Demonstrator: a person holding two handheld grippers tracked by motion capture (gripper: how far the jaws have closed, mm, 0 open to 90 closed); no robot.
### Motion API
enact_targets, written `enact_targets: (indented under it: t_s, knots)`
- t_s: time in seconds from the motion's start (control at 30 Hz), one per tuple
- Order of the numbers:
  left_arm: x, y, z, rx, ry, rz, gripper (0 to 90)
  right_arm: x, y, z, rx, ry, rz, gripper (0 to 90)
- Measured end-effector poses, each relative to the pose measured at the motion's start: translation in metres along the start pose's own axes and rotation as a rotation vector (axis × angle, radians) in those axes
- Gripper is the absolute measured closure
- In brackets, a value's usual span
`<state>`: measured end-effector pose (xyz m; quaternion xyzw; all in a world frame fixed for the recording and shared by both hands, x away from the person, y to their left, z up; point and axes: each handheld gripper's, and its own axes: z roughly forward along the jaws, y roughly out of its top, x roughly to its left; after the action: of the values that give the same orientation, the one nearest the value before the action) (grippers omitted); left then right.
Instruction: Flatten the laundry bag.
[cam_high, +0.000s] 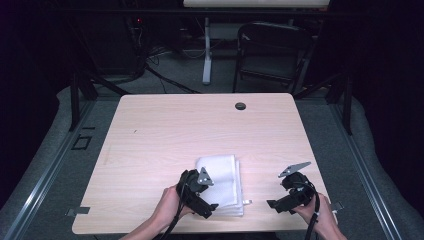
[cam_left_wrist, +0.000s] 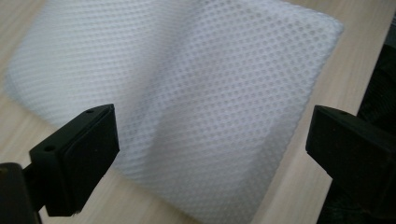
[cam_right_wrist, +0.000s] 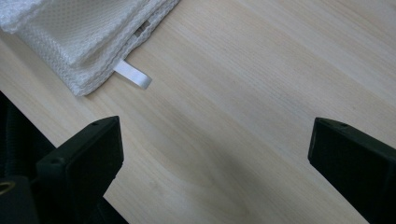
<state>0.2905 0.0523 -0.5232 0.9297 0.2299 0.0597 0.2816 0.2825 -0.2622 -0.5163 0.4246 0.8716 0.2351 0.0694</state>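
A folded white mesh cloth (cam_high: 225, 179) lies on the wooden table (cam_high: 200, 130) near its front edge. My left gripper (cam_high: 207, 202) hovers over the cloth's front left part, jaws wide open. In the left gripper view the mesh cloth (cam_left_wrist: 187, 93) spreads under and between the open left gripper (cam_left_wrist: 210, 154). My right gripper (cam_high: 277, 204) is held to the right of the cloth, open over bare wood. The right gripper view has the cloth's corner (cam_right_wrist: 88, 32) with a small white loop tag (cam_right_wrist: 133, 75) at upper left, well apart from the open right gripper (cam_right_wrist: 212, 163).
A round black grommet (cam_high: 240, 106) sits near the table's far edge. A dark chair (cam_high: 270, 55) and a white desk leg (cam_high: 206, 50) stand beyond the table. Bare tabletop stretches behind and left of the cloth.
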Motion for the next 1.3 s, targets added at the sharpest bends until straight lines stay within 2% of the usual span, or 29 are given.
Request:
enact_targets:
  t_s: [0.03,0.13,0.4,0.43,0.53,0.63,0.67,0.73,0.9,0.97,1.07,1.13,1.2,1.27,1.3]
  knots:
    - [-0.002,0.002,0.003,0.006,-0.006,0.008,3.6,0.001,0.000,0.001,-0.009,0.013,0.010,3.3]
    - [-0.007,0.006,0.011,0.015,-0.026,0.024,5.0,0.000,0.000,0.001,0.002,0.009,0.004,3.5]
    - [-0.017,0.013,0.027,0.036,-0.031,0.076,9.3,0.002,0.000,0.003,0.009,0.019,0.001,4.9]
    - [-0.018,0.013,0.029,0.041,-0.027,0.084,10.1,0.002,0.001,0.003,0.023,0.016,-0.009,5.0]
    - [-0.018,0.015,0.034,0.055,-0.015,0.091,15.0,0.004,0.001,0.005,0.021,0.029,-0.008,5.9]
    - [-0.018,0.015,0.039,0.062,-0.006,0.093,23.9,0.005,0.002,0.006,0.039,0.030,-0.018,6.4]
    - [-0.018,0.015,0.040,0.068,-0.001,0.100,25.4,0.006,0.002,0.007,0.030,0.043,-0.009,6.6]
    - [-0.019,0.014,0.042,0.068,-0.002,0.106,29.0,0.006,0.002,0.008,0.042,0.037,-0.024,6.8]
    - [-0.020,0.012,0.044,0.074,-0.002,0.122,37.0,0.006,0.002,0.008,0.049,0.045,-0.024,8.0]
    - [-0.021,0.013,0.043,0.071,0.006,0.132,37.1,0.007,0.002,0.009,0.052,0.041,-0.024,8.2]
    - [-0.019,0.015,0.037,0.048,-0.014,0.117,37.1,0.007,0.003,0.010,0.057,0.050,-0.024,8.5]
    - [-0.020,0.015,0.037,0.059,-0.030,0.124,39.1,0.008,0.003,0.011,0.046,0.062,-0.017,9.0]
    - [-0.022,0.014,0.041,0.075,-0.034,0.132,41.2,0.009,0.003,0.011,0.054,0.049,-0.026,9.3]
    - [-0.023,0.013,0.044,0.084,-0.023,0.150,43.9,0.009,0.003,0.011,0.049,0.049,-0.020,9.6]
    - [-0.023,0.012,0.045,0.081,-0.025,0.144,44.6,0.010,0.003,0.011,0.049,0.050,-0.019,9.6]
